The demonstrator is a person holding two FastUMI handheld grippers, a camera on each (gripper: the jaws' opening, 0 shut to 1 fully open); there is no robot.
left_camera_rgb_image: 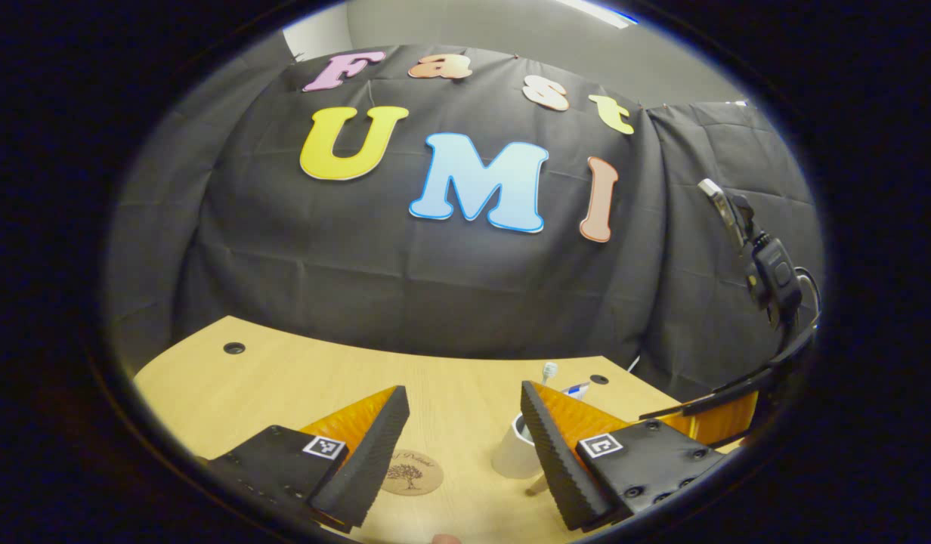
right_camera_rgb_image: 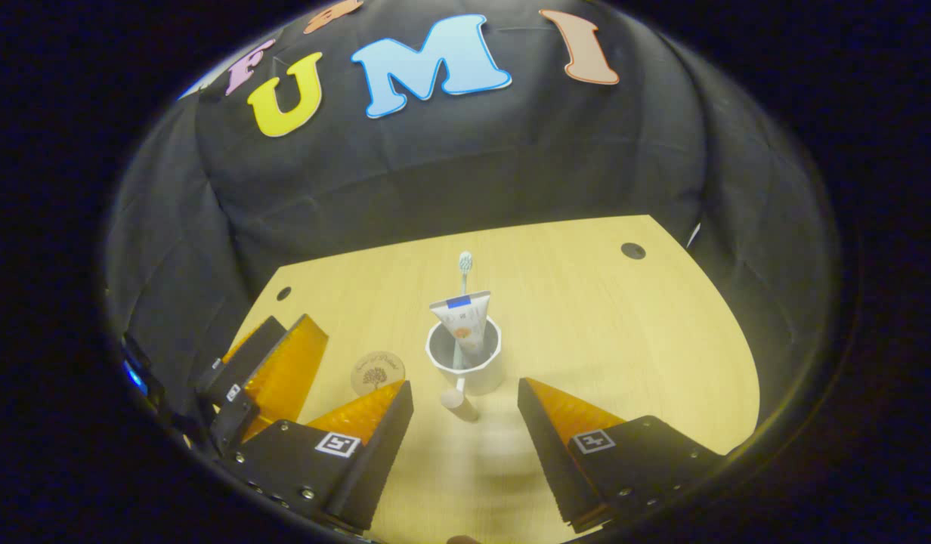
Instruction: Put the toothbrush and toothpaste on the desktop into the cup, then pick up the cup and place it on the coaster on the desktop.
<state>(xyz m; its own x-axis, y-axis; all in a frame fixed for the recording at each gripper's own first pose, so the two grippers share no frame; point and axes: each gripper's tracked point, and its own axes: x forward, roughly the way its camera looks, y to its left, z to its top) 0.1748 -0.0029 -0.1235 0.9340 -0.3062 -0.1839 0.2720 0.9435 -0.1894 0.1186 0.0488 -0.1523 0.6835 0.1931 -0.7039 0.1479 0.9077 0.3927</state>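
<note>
A white cup (right_camera_rgb_image: 477, 370) stands on the wooden desktop (right_camera_rgb_image: 601, 325) with its handle (right_camera_rgb_image: 458, 399) turned toward my right gripper. A toothpaste tube (right_camera_rgb_image: 465, 321) and a toothbrush (right_camera_rgb_image: 465, 263) stand upright inside it. To the cup's left lies a round coaster (right_camera_rgb_image: 378, 370) with a tree print. My right gripper (right_camera_rgb_image: 465, 423) hovers open just short of the handle, holding nothing. My left gripper (left_camera_rgb_image: 462, 431) is open above the coaster (left_camera_rgb_image: 411, 472). Its right finger hides part of the cup (left_camera_rgb_image: 511, 457), and the toothbrush head (left_camera_rgb_image: 549, 370) shows above. In the right gripper view the left gripper (right_camera_rgb_image: 284, 332) hangs left of the coaster.
Cable holes (right_camera_rgb_image: 632, 250) (right_camera_rgb_image: 283, 292) sit near the desktop's far corners. Black cloth walls close off the back and sides. The right gripper's body and cable (left_camera_rgb_image: 771, 279) rise at the right edge of the left gripper view. Bare wood stretches right of the cup.
</note>
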